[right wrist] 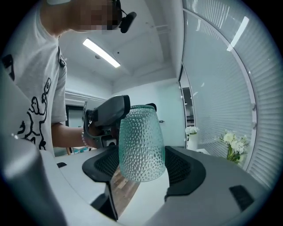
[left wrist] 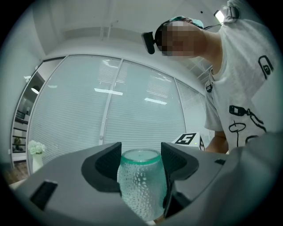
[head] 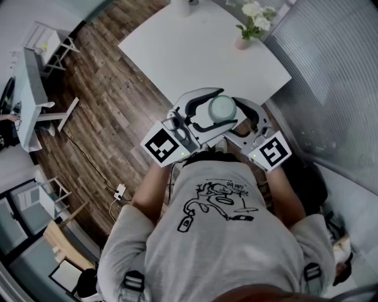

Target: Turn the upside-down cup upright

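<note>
I hold a pale green dimpled glass cup point(head: 223, 109) in the air between both grippers, close to my chest and over the near corner of the white table point(head: 195, 53). Its narrower, thick-rimmed end points up. My left gripper point(head: 214, 110) is shut on the cup point(left wrist: 141, 185), with a dark pad pressed against each side just below that rim. My right gripper point(right wrist: 141, 170) faces it from the other side. Its pads flank the wide lower part of the cup point(right wrist: 141, 145) closely, and I see no pressing. The left gripper point(right wrist: 108, 117) grips the cup's top there.
A small vase of white flowers point(head: 251, 23) stands at the table's far right corner, and a white object point(head: 183, 6) at its far edge. Dark wood floor point(head: 100, 106) lies to the left. A frosted glass wall point(head: 331, 76) runs along the right.
</note>
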The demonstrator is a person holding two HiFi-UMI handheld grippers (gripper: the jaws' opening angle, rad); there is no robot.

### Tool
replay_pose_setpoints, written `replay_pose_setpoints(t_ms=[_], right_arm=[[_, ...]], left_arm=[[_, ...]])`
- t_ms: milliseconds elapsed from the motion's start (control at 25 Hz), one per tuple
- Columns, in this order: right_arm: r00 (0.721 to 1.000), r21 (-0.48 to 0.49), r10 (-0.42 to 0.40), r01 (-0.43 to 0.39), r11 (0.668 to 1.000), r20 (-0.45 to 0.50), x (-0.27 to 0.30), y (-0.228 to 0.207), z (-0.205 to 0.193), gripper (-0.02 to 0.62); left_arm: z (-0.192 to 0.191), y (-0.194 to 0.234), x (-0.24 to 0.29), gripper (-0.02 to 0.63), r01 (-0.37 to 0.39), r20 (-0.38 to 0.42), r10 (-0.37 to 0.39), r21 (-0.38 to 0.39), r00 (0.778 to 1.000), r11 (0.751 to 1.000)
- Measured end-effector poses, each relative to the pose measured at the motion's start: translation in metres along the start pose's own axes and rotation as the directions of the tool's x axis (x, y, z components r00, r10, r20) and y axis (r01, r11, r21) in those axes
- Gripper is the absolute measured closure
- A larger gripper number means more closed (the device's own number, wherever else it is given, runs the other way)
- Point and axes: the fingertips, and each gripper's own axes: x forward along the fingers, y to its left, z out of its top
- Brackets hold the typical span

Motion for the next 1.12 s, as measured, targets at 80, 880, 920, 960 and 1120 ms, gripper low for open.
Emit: replay_pose_setpoints(t_ms=[80, 880, 920, 960, 1120], right_arm=[[1.0, 0.015, -0.001, 0.0, 1.0, 0.008, 0.0, 0.0, -0.002, 0.256], [0.999, 0.061, -0.022, 0.024, 0.998, -0.028, 0.003, -0.008, -0.047, 0.256], [0.999, 0.059, -0.023, 0.025, 0.998, -0.03, 0.003, -0.009, -0.05, 0.256], [0.999, 0.057, -0.024, 0.025, 0.998, -0.033, 0.004, -0.009, -0.053, 0.256], [0.998, 0.048, -0.02, 0.023, 0.999, -0.058, 0.006, -0.012, -0.068, 0.257]], left_arm=[[-0.002, 0.001, 0.0, 0.324, 0.0, 0.0, 0.0, -0.015, 1.0, 1.0], [-0.046, 0.007, 0.004, 0.322, 0.022, -0.038, -0.024, -0.069, 0.999, 0.997], [-0.049, 0.007, 0.004, 0.324, 0.022, -0.04, -0.025, -0.068, 0.999, 0.997], [-0.052, 0.007, 0.004, 0.324, 0.023, -0.042, -0.026, -0.065, 0.999, 0.998], [-0.068, 0.008, 0.004, 0.324, 0.028, -0.072, -0.032, -0.06, 0.997, 0.998]])
